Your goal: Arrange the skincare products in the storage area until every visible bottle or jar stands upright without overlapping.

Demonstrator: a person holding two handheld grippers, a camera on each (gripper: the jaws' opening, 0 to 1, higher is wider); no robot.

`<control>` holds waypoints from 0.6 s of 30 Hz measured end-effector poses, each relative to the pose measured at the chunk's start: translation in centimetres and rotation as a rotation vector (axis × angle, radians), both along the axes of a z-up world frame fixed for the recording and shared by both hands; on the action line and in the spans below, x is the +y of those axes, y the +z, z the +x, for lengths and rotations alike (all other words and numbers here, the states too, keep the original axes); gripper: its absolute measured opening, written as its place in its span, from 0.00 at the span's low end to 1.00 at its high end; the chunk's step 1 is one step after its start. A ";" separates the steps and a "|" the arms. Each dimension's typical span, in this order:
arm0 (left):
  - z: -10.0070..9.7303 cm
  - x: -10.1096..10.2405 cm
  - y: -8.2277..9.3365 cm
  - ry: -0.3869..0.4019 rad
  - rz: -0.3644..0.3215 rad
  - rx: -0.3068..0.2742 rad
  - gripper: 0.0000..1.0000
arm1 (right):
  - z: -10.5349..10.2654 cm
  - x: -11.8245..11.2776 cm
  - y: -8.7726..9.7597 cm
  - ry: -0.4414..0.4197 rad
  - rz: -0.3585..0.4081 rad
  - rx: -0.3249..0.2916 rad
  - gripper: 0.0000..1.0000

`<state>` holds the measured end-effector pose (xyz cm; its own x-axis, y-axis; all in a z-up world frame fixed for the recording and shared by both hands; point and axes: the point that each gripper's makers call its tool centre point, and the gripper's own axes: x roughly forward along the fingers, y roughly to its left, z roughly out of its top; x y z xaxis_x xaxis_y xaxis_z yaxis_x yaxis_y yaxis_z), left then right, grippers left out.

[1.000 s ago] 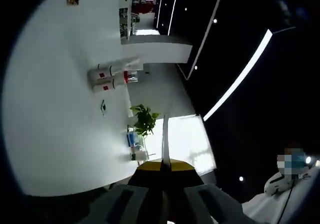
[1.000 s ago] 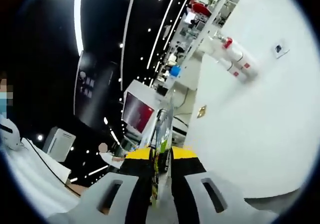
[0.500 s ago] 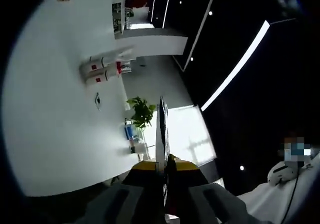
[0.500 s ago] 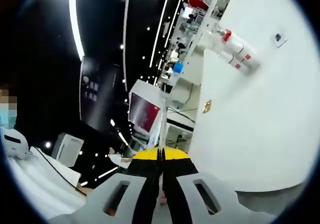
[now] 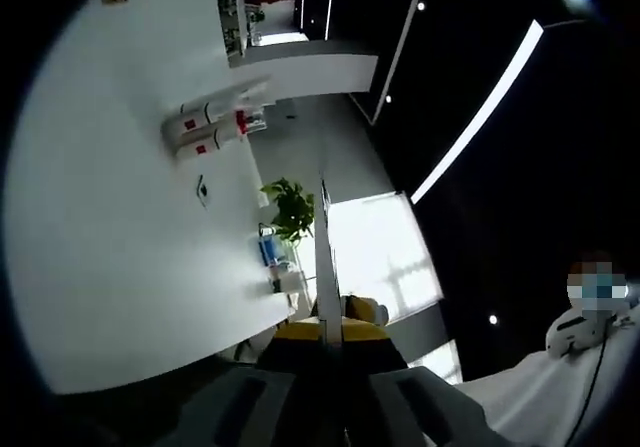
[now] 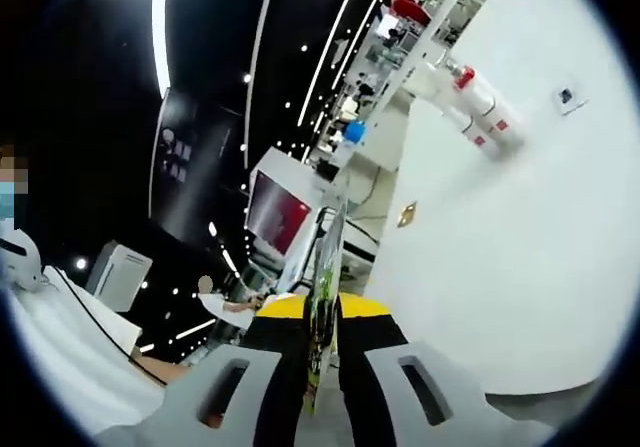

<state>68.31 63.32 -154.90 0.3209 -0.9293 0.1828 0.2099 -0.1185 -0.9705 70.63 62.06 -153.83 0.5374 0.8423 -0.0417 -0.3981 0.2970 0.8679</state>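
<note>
My left gripper (image 5: 325,257) rises from the bottom of the left gripper view with its two thin jaws pressed together and nothing between them. It points into a room seen rolled on its side. In the right gripper view my right gripper (image 6: 328,267) stands with its jaws a narrow gap apart. A greenish inner face shows in the gap and nothing is held. Both grippers are raised in the air, away from any surface.
A large white wall (image 5: 110,197) (image 6: 500,247) carries two white cylinders with red labels (image 5: 205,132) (image 6: 480,112). A potted plant (image 5: 292,207), a bright window (image 5: 375,267), a red screen (image 6: 275,217) and a person in white (image 5: 585,352) are around.
The right jaws were pressed together half a second ago and now stand slightly apart. The left jaws stay together. Both views have shifted a little with the hands.
</note>
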 end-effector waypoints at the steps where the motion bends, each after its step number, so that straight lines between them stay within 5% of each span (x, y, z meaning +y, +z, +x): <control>1: 0.1 0.1 -0.1 0.000 0.001 0.000 0.02 | 0.0 0.0 0.1 0.002 0.003 -0.002 0.12; 6: -0.7 -0.6 -0.1 -0.055 0.000 0.008 0.02 | 0.4 -0.3 0.1 -0.025 0.010 -0.011 0.20; 10: -2.0 -1.5 0.2 -0.134 -0.016 0.005 0.02 | -0.1 0.0 -0.3 0.011 -0.002 0.003 0.06; 14: -2.0 -1.4 -0.1 -0.132 -0.007 0.014 0.02 | -0.2 0.0 -0.2 0.019 0.068 0.081 0.02; 18: -1.9 -1.5 -0.3 -0.128 0.003 0.022 0.03 | -0.3 -0.2 -0.1 0.016 0.051 0.063 0.00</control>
<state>66.37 61.77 -155.24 0.2034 -0.9635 0.1740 0.1715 -0.1399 -0.9752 70.38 61.91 -153.95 0.5219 0.8524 -0.0320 -0.3466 0.2461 0.9052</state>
